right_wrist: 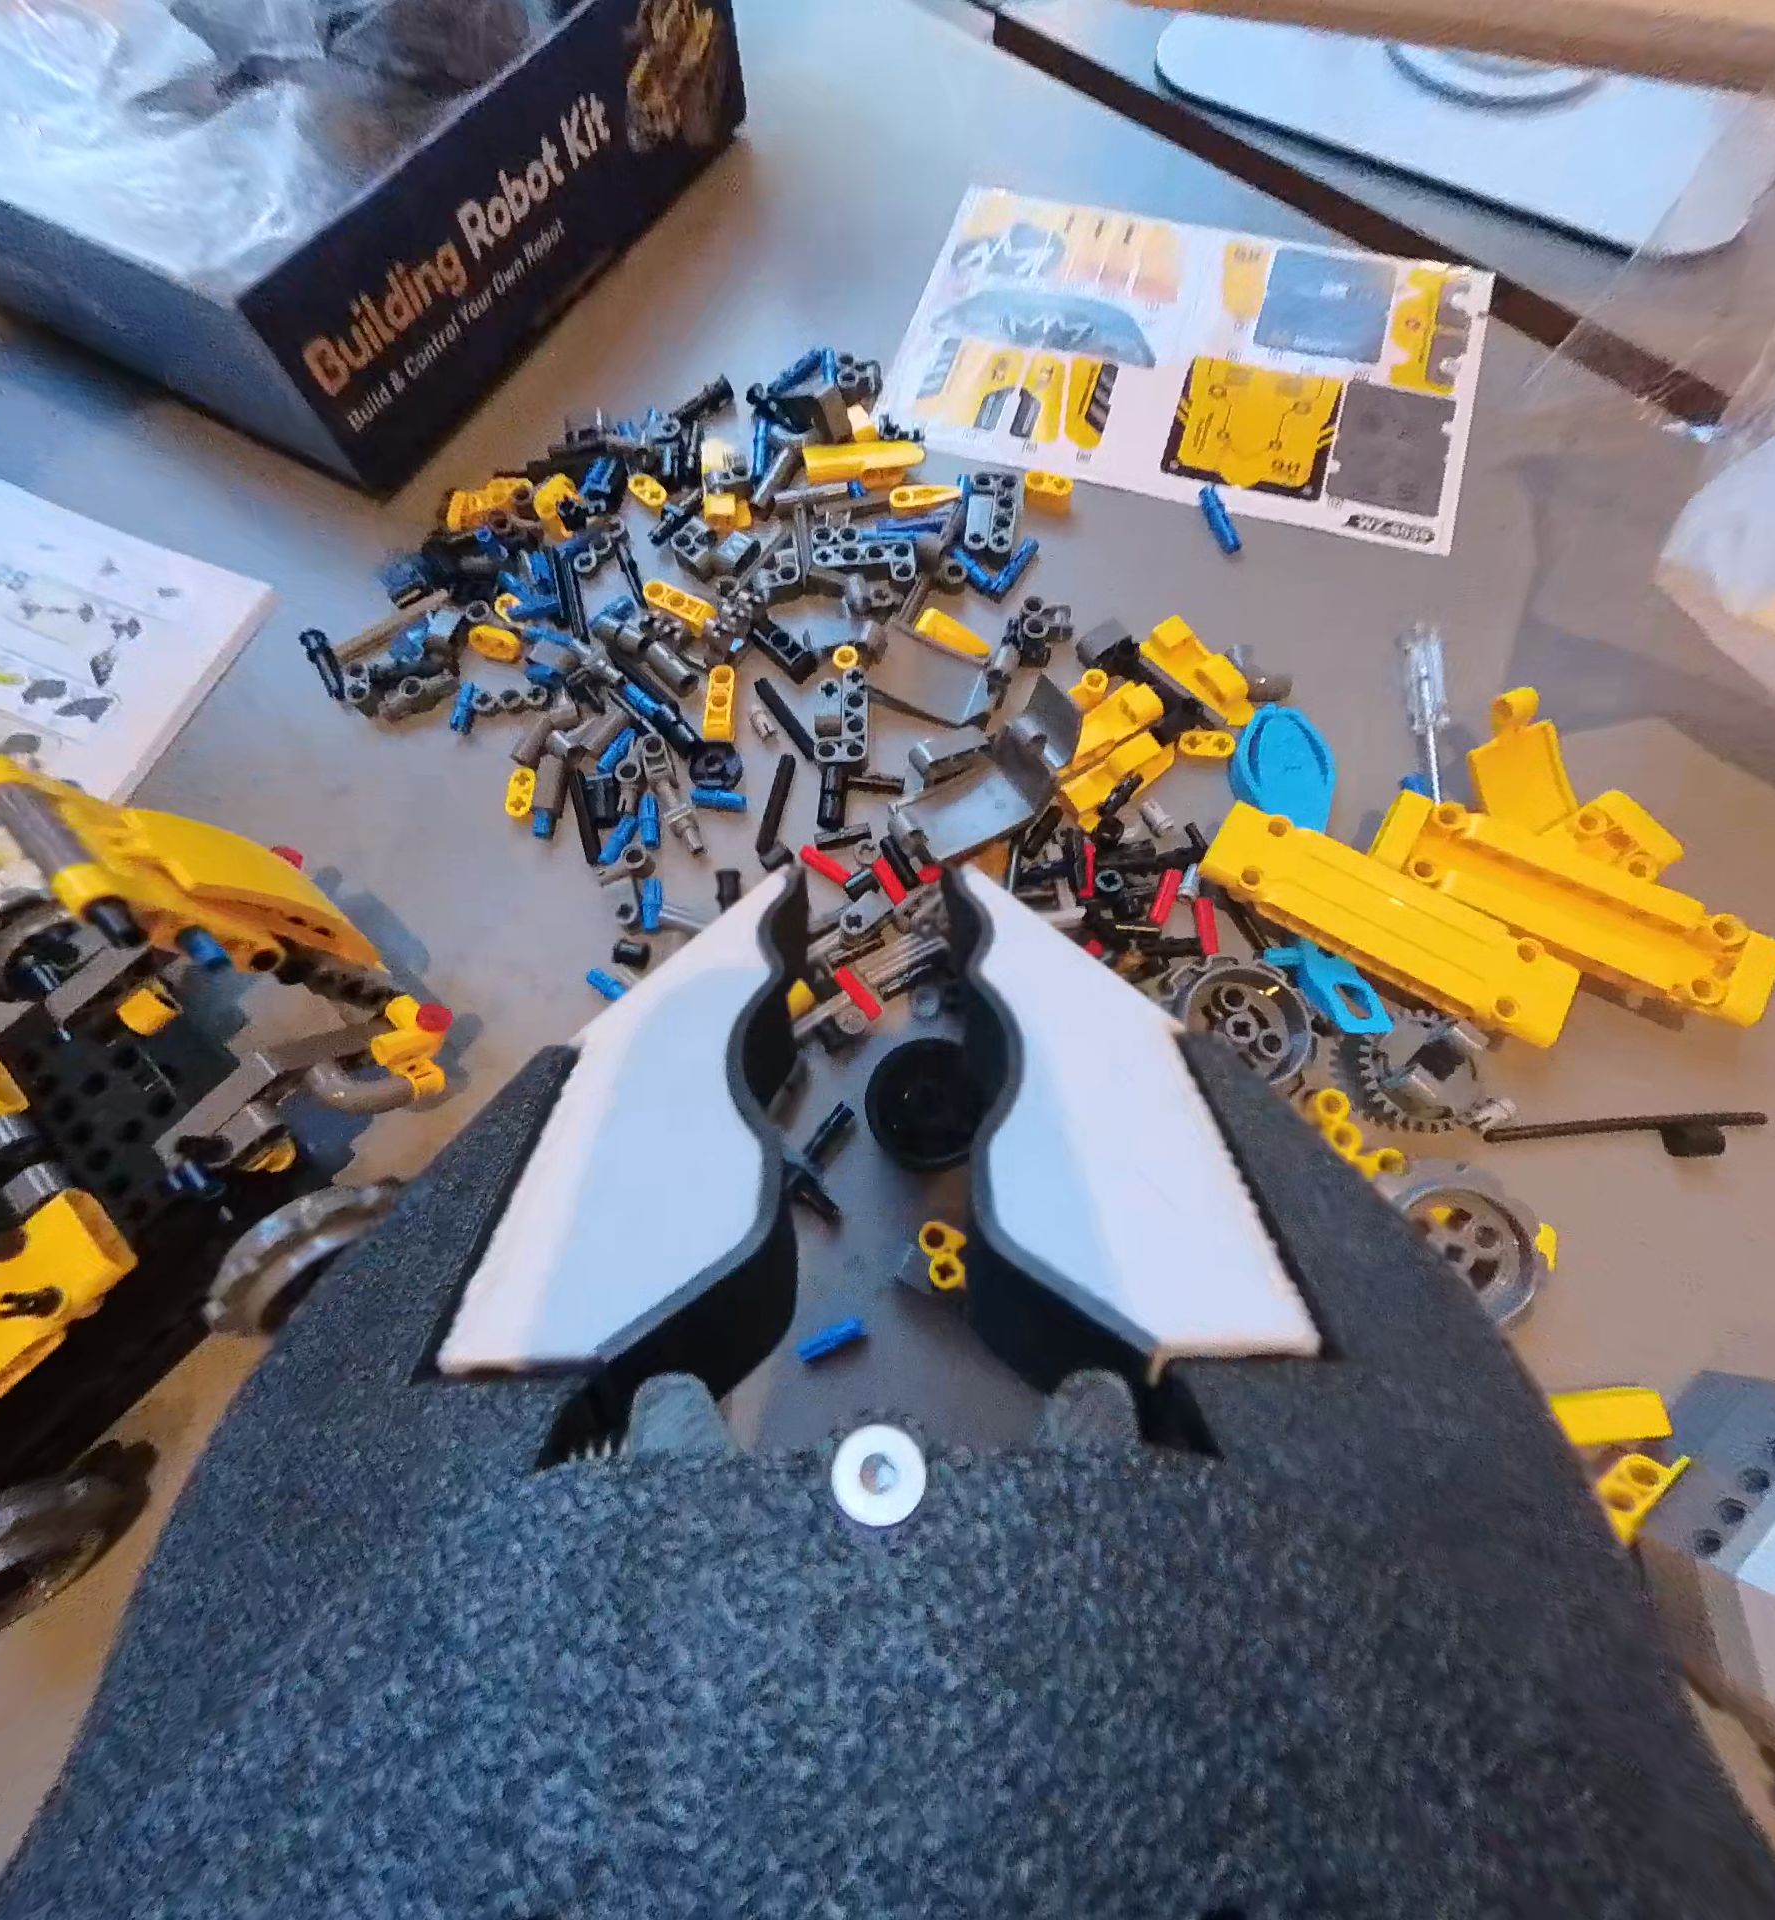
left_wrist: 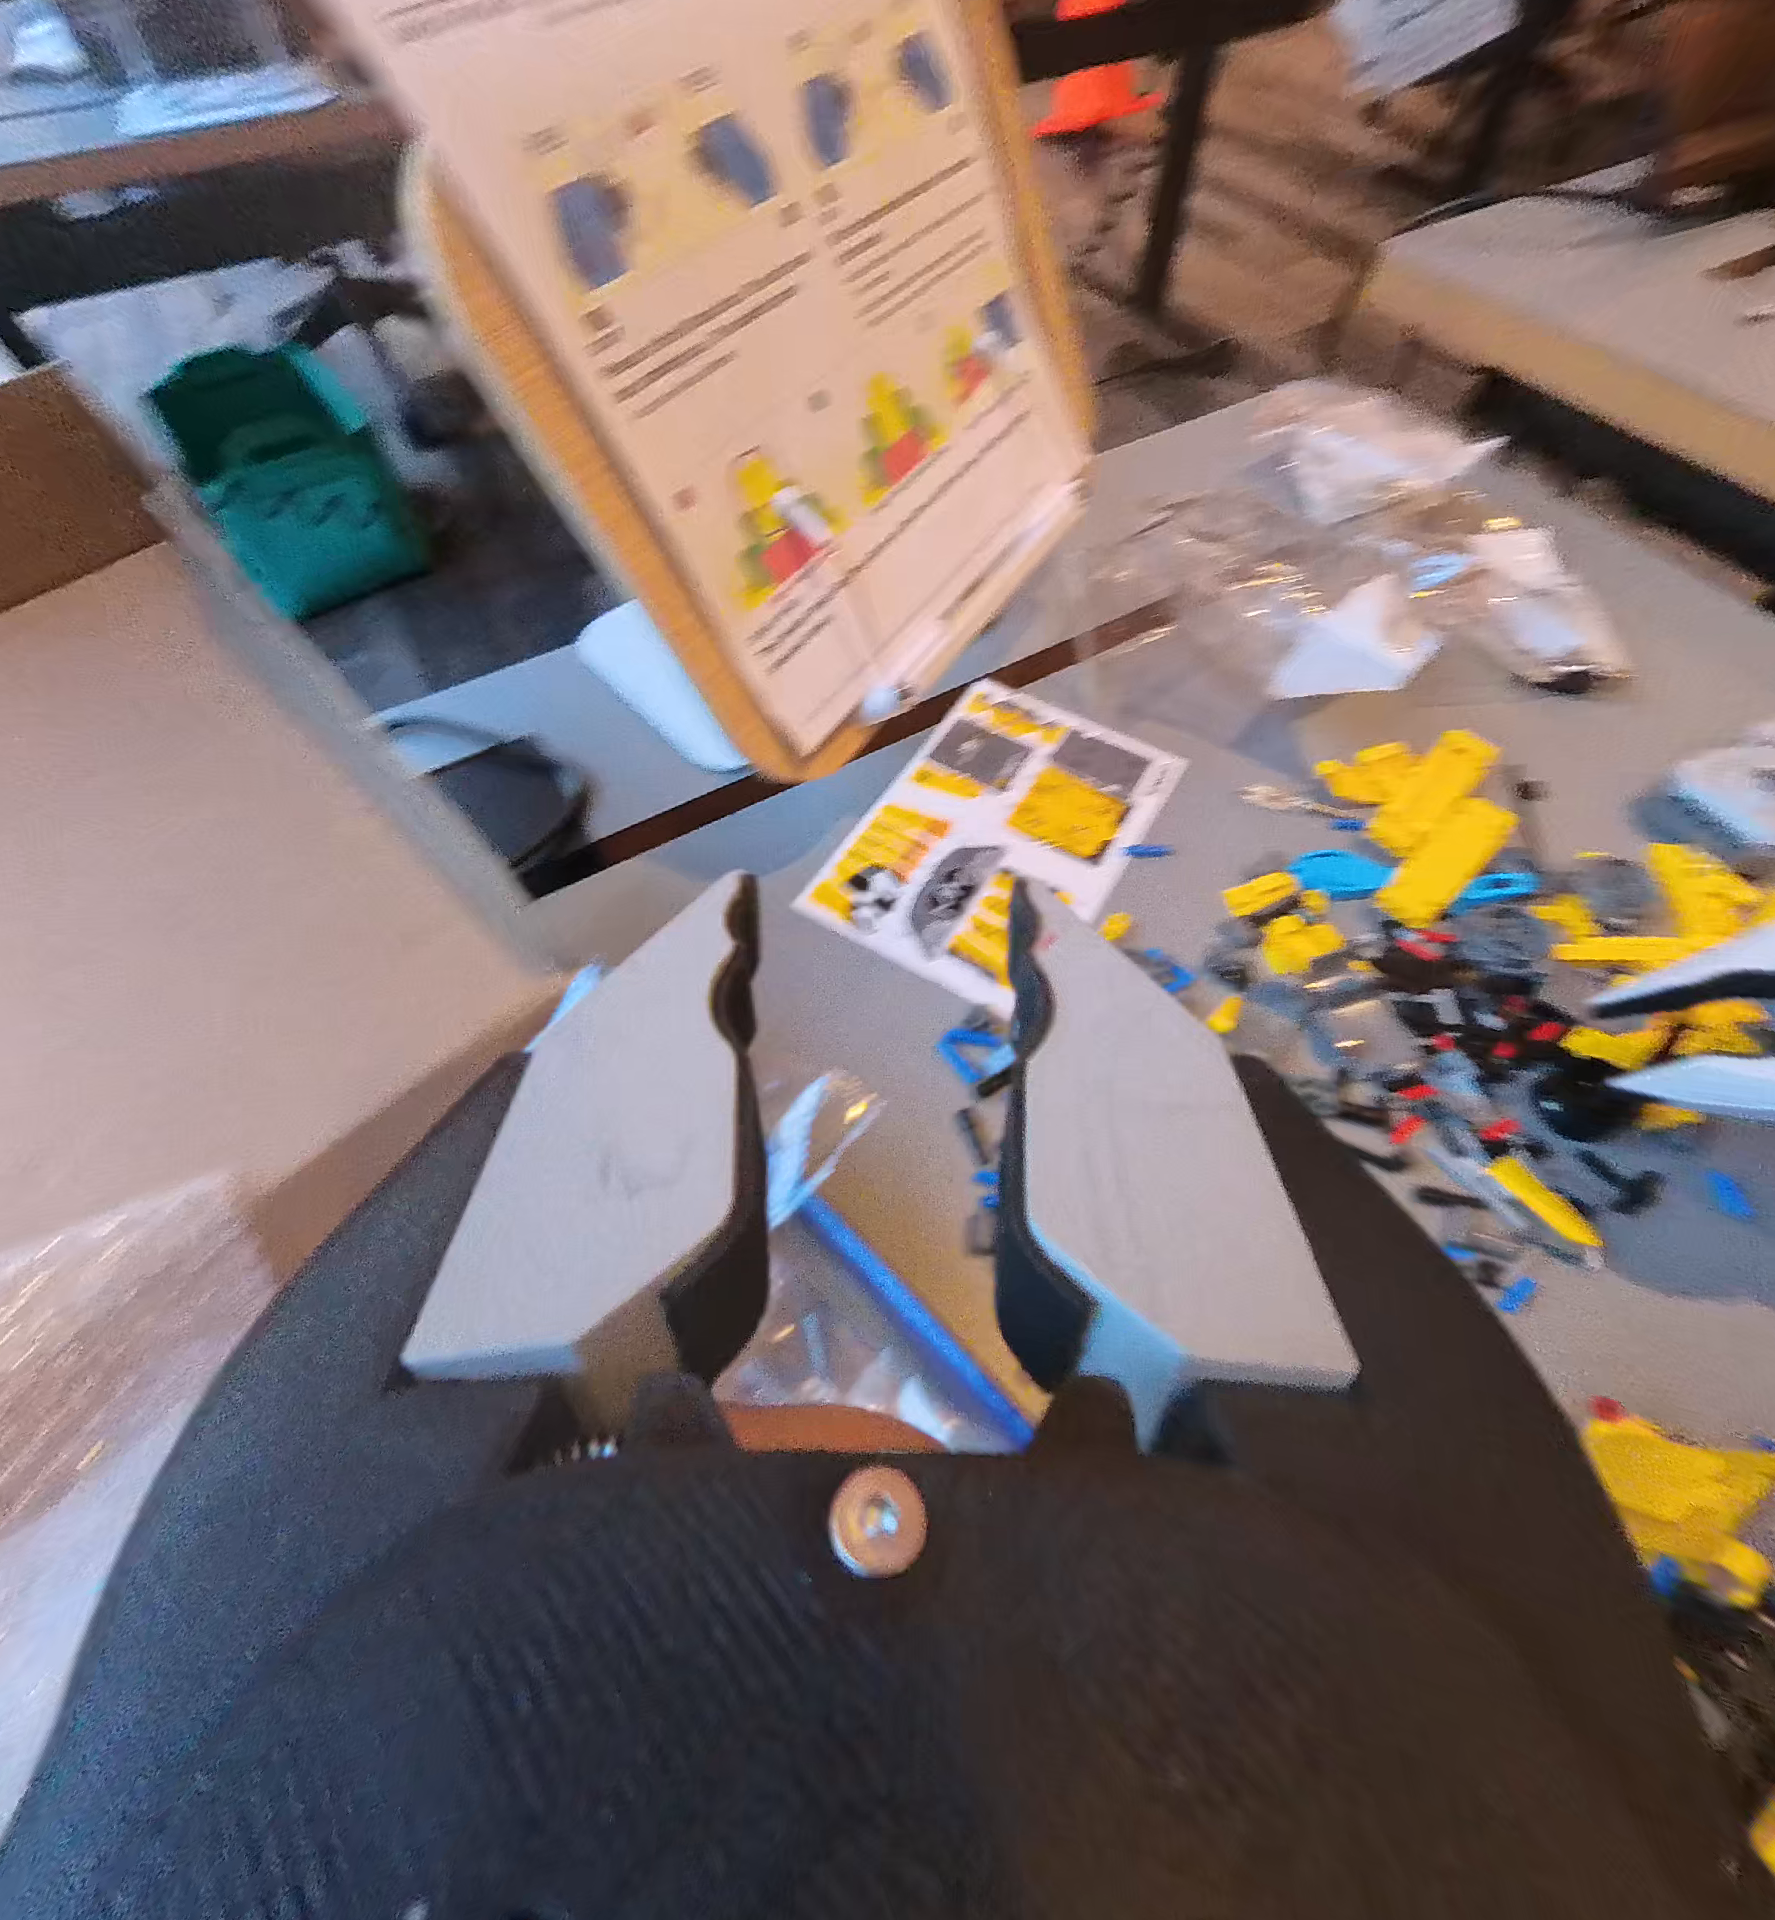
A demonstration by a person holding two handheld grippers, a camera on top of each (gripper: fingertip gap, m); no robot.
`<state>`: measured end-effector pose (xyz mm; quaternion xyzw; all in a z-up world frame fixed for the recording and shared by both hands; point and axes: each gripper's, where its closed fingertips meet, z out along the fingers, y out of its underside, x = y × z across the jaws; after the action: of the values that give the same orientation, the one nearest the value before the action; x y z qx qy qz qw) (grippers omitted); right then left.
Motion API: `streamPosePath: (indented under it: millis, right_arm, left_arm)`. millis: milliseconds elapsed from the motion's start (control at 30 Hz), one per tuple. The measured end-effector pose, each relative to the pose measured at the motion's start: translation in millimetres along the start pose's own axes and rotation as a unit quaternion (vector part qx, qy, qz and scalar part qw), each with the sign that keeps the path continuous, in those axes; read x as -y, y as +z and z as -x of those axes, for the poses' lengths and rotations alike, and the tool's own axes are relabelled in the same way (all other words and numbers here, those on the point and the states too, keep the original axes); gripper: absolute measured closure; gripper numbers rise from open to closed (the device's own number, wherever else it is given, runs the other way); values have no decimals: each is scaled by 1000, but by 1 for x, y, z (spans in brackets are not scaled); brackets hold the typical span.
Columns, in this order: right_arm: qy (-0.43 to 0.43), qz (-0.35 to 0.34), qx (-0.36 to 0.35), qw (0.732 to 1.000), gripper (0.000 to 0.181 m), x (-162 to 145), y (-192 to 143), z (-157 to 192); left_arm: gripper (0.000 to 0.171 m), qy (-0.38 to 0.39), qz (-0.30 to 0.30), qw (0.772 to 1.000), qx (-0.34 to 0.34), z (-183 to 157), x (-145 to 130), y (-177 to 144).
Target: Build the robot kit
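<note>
Right wrist view shows the right gripper (right_wrist: pixel 867 894) released, empty, poised over a heap of small yellow, blue and black plastic building pieces (right_wrist: pixel 758 644) mid-way across the grey desk (right_wrist: pixel 966 94). Left wrist view shows the left gripper (left_wrist: pixel 878 899) likewise released and empty, near the desk's edge, beside a yellow-and-grey printed sticker sheet (left_wrist: pixel 997 842), with an orange cone (left_wrist: pixel 1096 94) on the floor beyond.

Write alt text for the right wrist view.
An open gripper hovers over a pile of small plastic building pieces on a grey table, with a half-built yellow and black vehicle at left and a sticker sheet beyond.

Glossy plastic bricks (right_wrist: pixel 1382 914), a paper sticker sheet (right_wrist: pixel 1189 364), matt grey table (right_wrist: pixel 426 894).
</note>
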<state>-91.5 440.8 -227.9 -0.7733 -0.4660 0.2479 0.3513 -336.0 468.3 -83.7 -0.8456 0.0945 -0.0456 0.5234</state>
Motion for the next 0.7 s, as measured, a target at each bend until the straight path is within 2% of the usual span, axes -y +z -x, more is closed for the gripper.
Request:
streamPosePath:
  millis: [100, 200, 300, 367, 467, 533, 633, 667, 700]
  right_arm:
    - [1, -36, -21, 999, 153, 18, -5, -2]
    - [14, -67, -17, 997, 150, 29, -14, 1]
    - [25, -35, 5, 999, 157, 18, -14, 7]
    - [21, -25, -10, 999, 158, 11, -16, 1]
    - [30, -29, -5, 999, 158, 8, -19, -1]
    - [42, -38, 6, 998, 158, 10, -20, 0]
    - [43, -48, 16, 998, 158, 13, -19, 4]
    - [41, -49, 16, 998, 158, 13, -19, 5]
    - [38, -50, 17, 998, 158, 13, -19, 6]
  left_arm:
    - [117, -20, 34, 998, 53, 38, -18, -8]
    - [98, -21, 79, 995, 62, 54, -40, -14]
    - [105, -12, 134, 987, 92, 75, -68, -19]
    - [106, -12, 193, 975, 112, 88, -96, -21]
    - [100, 2, 291, 954, 68, 80, -139, -19]
    - [89, 21, 329, 942, 64, 79, -156, -16]
    - [84, 22, 338, 940, 40, 75, -163, -4]
    - [86, 19, 342, 939, 37, 76, -166, 0]
    - [99, 16, 347, 937, 40, 80, -169, 4]
